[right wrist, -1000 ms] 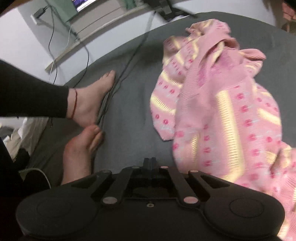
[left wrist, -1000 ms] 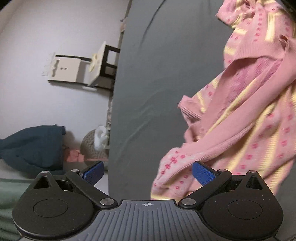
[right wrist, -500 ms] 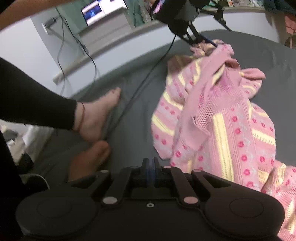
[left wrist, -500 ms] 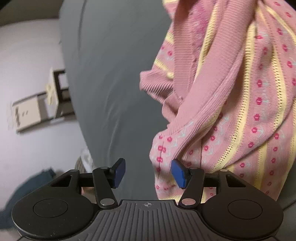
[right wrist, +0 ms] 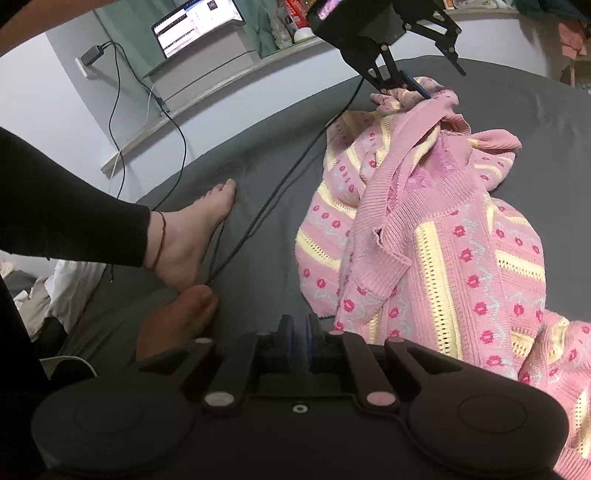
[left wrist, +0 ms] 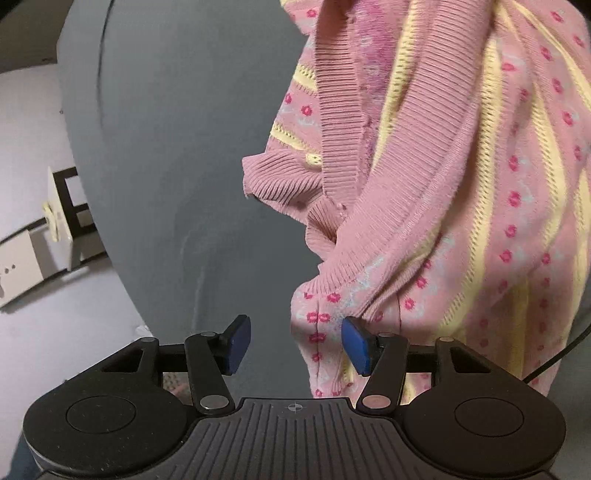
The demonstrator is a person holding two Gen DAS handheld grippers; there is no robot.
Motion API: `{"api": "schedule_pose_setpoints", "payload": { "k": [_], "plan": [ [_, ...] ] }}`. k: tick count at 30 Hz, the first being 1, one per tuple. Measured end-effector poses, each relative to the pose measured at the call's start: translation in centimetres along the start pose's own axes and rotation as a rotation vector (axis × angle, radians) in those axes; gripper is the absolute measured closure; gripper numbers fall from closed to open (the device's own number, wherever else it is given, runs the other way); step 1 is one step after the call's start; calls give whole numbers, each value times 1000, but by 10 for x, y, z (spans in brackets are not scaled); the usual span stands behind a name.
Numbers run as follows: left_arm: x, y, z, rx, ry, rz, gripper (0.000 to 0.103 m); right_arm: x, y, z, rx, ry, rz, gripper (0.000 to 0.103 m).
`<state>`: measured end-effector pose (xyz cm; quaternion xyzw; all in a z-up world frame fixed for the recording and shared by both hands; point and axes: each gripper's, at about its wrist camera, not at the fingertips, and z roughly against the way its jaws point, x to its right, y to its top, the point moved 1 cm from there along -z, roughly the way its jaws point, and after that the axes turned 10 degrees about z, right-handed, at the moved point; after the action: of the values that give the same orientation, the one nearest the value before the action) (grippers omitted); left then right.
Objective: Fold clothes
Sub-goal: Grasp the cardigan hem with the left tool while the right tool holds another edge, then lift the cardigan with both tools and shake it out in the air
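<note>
A dark grey bed sheet (right wrist: 280, 155) is filling both views, with a laptop (right wrist: 195, 26) glowing on a ledge behind and the person's bare feet (right wrist: 192, 236) resting beside a black cable (right wrist: 273, 195). The pink knitted cardigan (right wrist: 436, 236) is lying crumpled on the sheet, bunched rather than flat or folded. The left gripper (left wrist: 293, 343) is standing with its blue pads apart, a corner of the knit edging in between them. The right gripper (right wrist: 300, 328) is hovering near the garment's near edge, pads pressed together on nothing. Judged from this, an edge is being taken up for spreading; the next move calls for closing on the fabric and drawing it flat.
</note>
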<state>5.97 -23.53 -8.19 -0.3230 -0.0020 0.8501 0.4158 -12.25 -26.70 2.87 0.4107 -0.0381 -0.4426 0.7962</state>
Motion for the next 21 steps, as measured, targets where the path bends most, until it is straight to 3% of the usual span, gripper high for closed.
{"api": "schedule_pose_setpoints", "payload": {
  "k": [1, 7, 12, 16, 21],
  "plan": [
    [-1, 1, -3, -8, -9, 3, 64, 0, 0, 0, 1, -2, 0, 95],
    [3, 6, -10, -23, -42, 10, 83, -1, 0, -1, -2, -11, 1, 93],
    [6, 8, -12, -21, -60, 24, 93, 1, 0, -1, 0, -26, -11, 89],
    [12, 12, -8, -5, -7, 103, 97, -1, 0, -1, 4, -28, -11, 89],
    [18, -2, 23, -4, 116, 197, 97, -4, 3, -2, 8, -36, 10, 89]
  ]
}}
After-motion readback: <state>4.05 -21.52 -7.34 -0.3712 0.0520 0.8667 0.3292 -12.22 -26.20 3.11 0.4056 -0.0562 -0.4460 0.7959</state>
